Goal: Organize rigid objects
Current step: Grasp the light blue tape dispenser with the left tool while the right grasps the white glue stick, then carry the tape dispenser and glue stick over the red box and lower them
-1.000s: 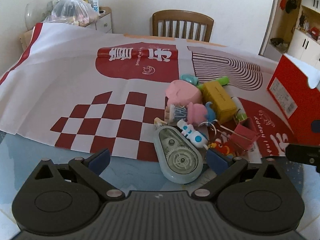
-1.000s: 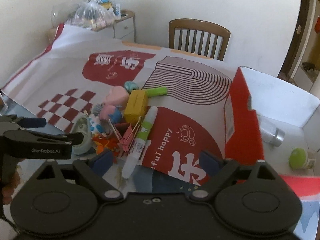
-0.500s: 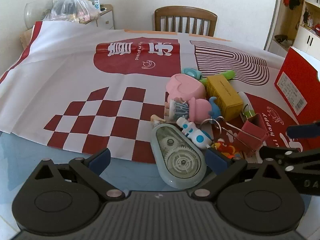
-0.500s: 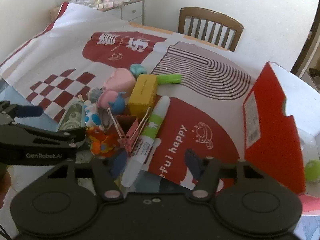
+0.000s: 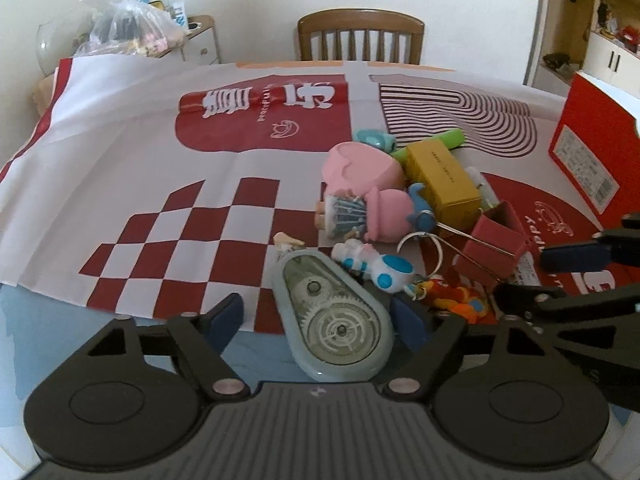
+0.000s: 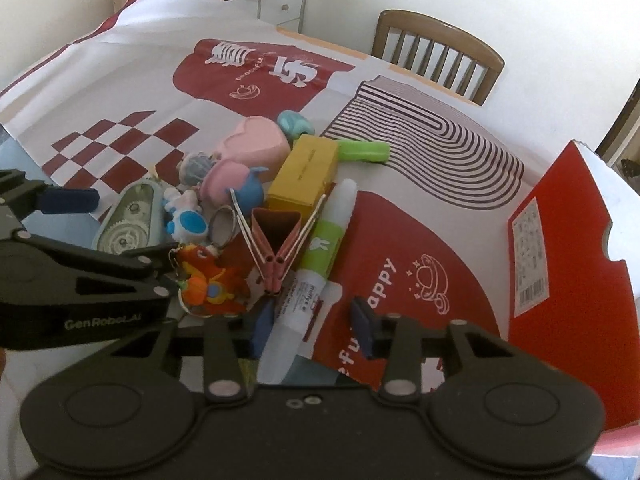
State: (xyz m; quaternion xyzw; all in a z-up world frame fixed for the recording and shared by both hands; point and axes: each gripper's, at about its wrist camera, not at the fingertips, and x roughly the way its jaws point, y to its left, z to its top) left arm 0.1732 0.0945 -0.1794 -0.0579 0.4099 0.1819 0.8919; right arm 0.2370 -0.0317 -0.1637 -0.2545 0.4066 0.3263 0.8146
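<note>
the right tongs (image 6: 312, 322), jaws just closing, straddle the white-and-green glue stick (image 6: 308, 276) with the right pad clear of it, so it may roll or drag the pink clip (image 6: 276, 240) at 12 o'clock. the left tongs (image 5: 316, 320), also closing, flank the grey tape dispenser (image 5: 332, 316) without pinching and could shove it into the toys (image 5: 372, 208). beyond, the yellow box (image 6: 304, 172) lies mid-pile on the table (image 5: 120, 152), the red box (image 6: 560, 280) at 2 o'clock.

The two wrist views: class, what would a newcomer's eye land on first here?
A jumbled heap of small toys and stationery on the red-and-white patterned cloth, with a yellow cardboard box in its midst. At its near edge lies a grey-green oval correction-tape dispenser, and an open red cardboard box stands at the right.
</note>
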